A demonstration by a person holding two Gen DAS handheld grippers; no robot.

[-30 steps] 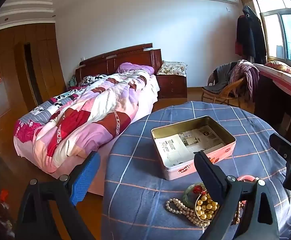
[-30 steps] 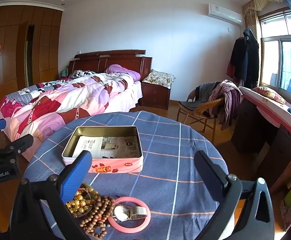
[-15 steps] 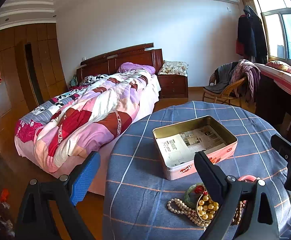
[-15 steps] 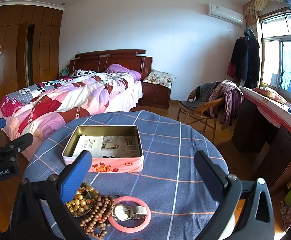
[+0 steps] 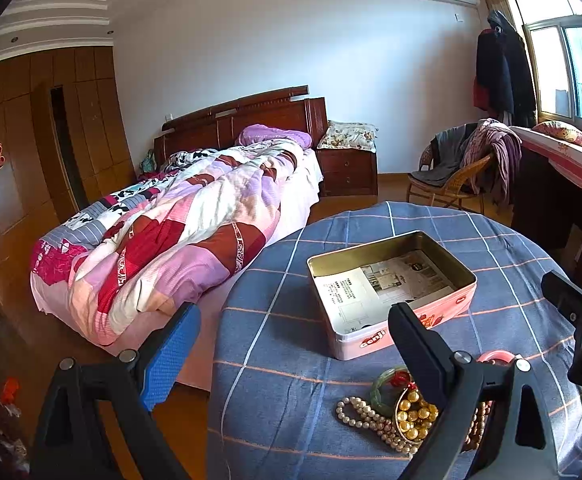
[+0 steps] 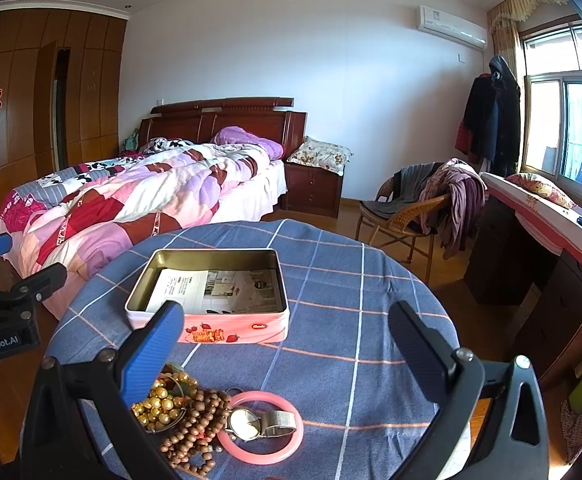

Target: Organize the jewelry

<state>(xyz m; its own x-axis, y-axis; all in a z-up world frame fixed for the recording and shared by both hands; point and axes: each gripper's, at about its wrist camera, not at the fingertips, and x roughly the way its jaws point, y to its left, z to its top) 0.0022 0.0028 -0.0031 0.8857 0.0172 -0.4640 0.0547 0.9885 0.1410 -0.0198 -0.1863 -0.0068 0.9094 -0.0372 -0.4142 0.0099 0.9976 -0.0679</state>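
Note:
An open pink tin box (image 5: 391,292) lined with paper sits mid-table; it also shows in the right wrist view (image 6: 211,296). Near the front edge lies a jewelry pile: a pearl necklace (image 5: 365,420), gold beads (image 5: 413,420), a green bangle (image 5: 383,384), wooden beads (image 6: 195,424), a pink bangle (image 6: 261,426) and a silver watch (image 6: 251,424). My left gripper (image 5: 291,344) is open and empty, above the table's left front edge. My right gripper (image 6: 287,344) is open and empty, above the jewelry pile.
The round table has a blue checked cloth (image 6: 331,280). A bed with a patchwork quilt (image 5: 179,232) stands to the left behind it. A wicker chair with clothes (image 6: 423,208) and a dark desk (image 6: 531,248) stand at the right.
Both grippers have risen and drifted slightly; the tin and jewelry sit a little lower in view. Nothing was grasped.

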